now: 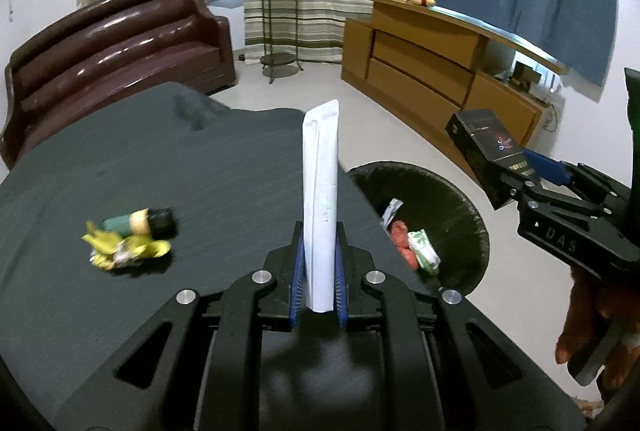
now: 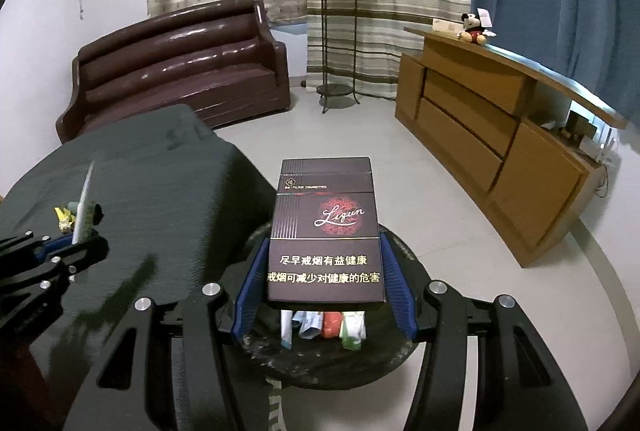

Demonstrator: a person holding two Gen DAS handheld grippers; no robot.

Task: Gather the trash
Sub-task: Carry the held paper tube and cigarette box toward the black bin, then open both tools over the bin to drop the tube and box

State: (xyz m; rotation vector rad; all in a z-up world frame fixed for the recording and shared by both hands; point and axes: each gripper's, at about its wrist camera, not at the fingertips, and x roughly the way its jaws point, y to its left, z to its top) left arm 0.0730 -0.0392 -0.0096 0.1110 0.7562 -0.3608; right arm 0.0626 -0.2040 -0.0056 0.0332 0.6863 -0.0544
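Left gripper (image 1: 319, 271) is clamped on a white paper sachet (image 1: 320, 199), long, flat and creased, standing upright between the blue pads above the dark tabletop (image 1: 180, 171). Right gripper (image 2: 325, 287) is clamped on a cigarette pack (image 2: 326, 227), black with red ornament, a silver script logo and white and yellow warning text, held over the black bin (image 1: 460, 199), where red, green and white wrappers lie. Crumpled yellow wrappers (image 1: 124, 247) rest on the tabletop, well apart from the bin.
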